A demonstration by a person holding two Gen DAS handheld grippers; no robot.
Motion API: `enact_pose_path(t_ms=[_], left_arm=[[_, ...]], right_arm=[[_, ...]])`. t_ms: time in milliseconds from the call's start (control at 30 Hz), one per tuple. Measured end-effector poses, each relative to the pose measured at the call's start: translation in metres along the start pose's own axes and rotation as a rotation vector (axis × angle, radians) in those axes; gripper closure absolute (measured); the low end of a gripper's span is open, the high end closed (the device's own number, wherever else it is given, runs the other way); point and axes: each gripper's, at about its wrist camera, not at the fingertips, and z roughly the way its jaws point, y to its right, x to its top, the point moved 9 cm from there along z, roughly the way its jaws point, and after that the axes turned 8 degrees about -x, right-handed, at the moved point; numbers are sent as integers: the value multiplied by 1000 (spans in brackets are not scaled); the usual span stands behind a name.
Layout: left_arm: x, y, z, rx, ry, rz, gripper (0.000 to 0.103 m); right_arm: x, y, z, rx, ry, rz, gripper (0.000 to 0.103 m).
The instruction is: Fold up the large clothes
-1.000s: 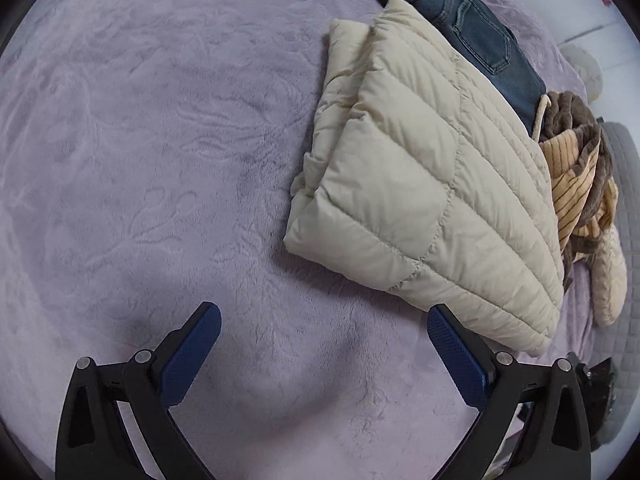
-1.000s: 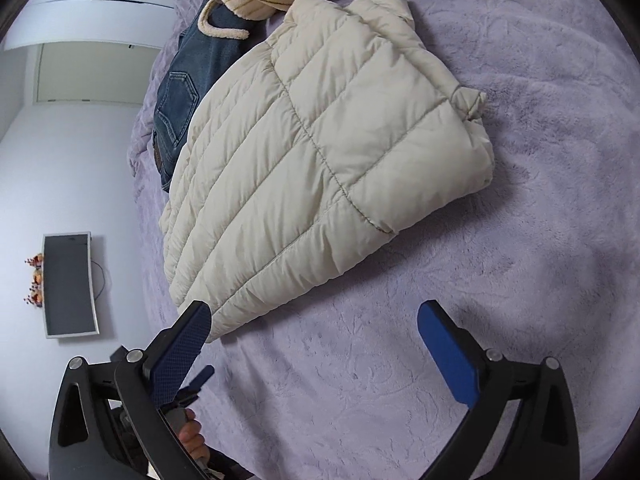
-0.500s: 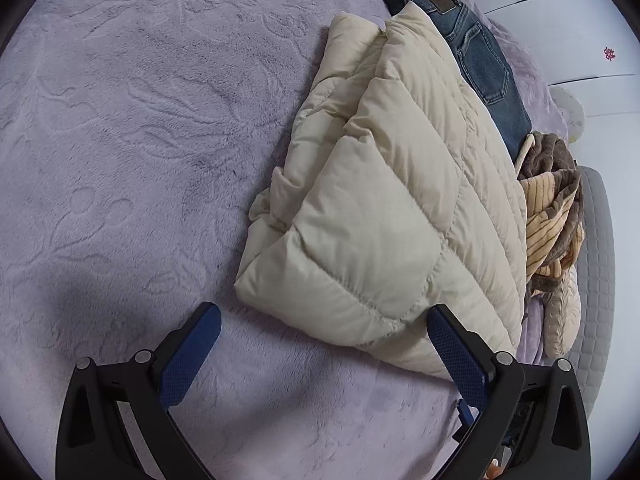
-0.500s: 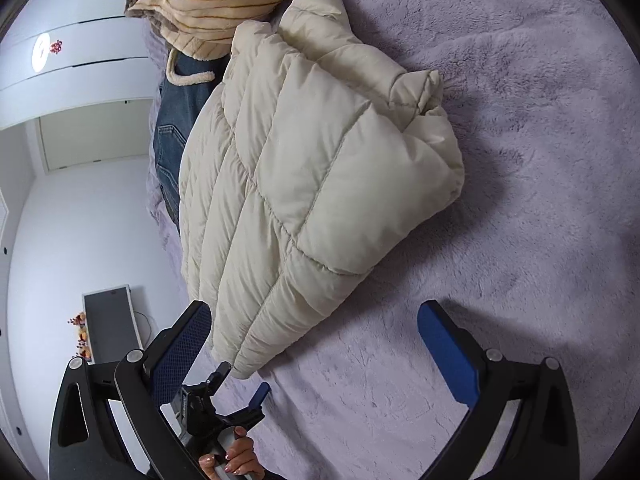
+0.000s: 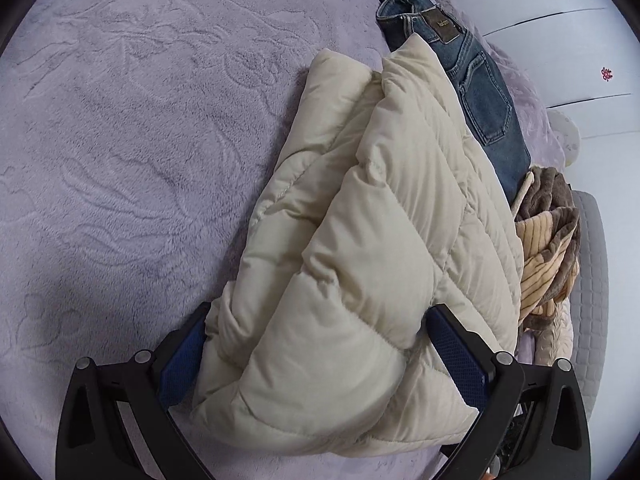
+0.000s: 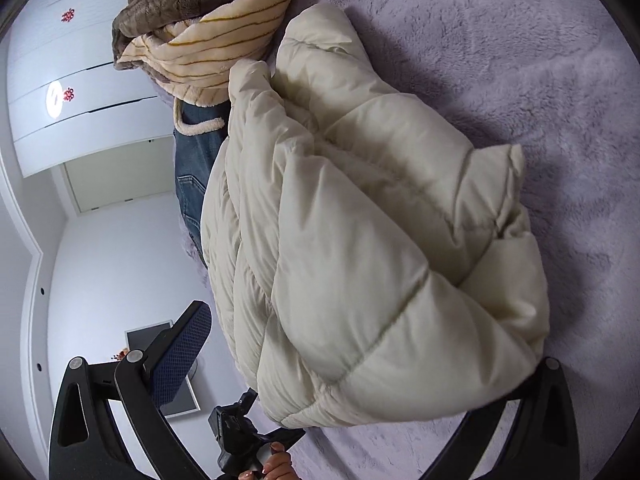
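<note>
A folded cream quilted puffer jacket (image 5: 380, 240) lies on the lilac plush blanket (image 5: 140, 160). My left gripper (image 5: 320, 356) is wide open, and the jacket's near end bulges between its two blue pads (image 5: 456, 360). The jacket also shows in the right wrist view (image 6: 380, 240). My right gripper (image 6: 360, 364) is wide open around the jacket's other end. Its left pad (image 6: 180, 356) is clear of the fabric. Its right pad is hidden under the jacket.
Folded blue jeans (image 5: 472, 80) lie just beyond the jacket. A brown and cream striped plush garment (image 5: 548, 248) is heaped next to them, also in the right wrist view (image 6: 200, 32). White wardrobe doors (image 6: 80, 80) stand past the bed edge.
Both grippers have moved in toward the jacket from opposite ends. The jacket's ends now lie between the open jaws, where before they were well ahead of them.
</note>
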Motion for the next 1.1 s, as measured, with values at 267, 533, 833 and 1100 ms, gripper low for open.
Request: enact_pose_path(t_ms=[267,533,833,1100], left_arm=[[4,17,-5,-34,-8,56,57],[2,36,-33,-97,-19,149,71],[-22,33,-72,-118,-39,172,71],[-68,8,-104,-83,-87,180,71]], right_arm=[[2,9,-5,11,-13,64,54],[-5,-3,-20,116,-15,63,76],[-30,-17,-45,177,-23,35,76],[-77,12,-66,169,-60,65,76]])
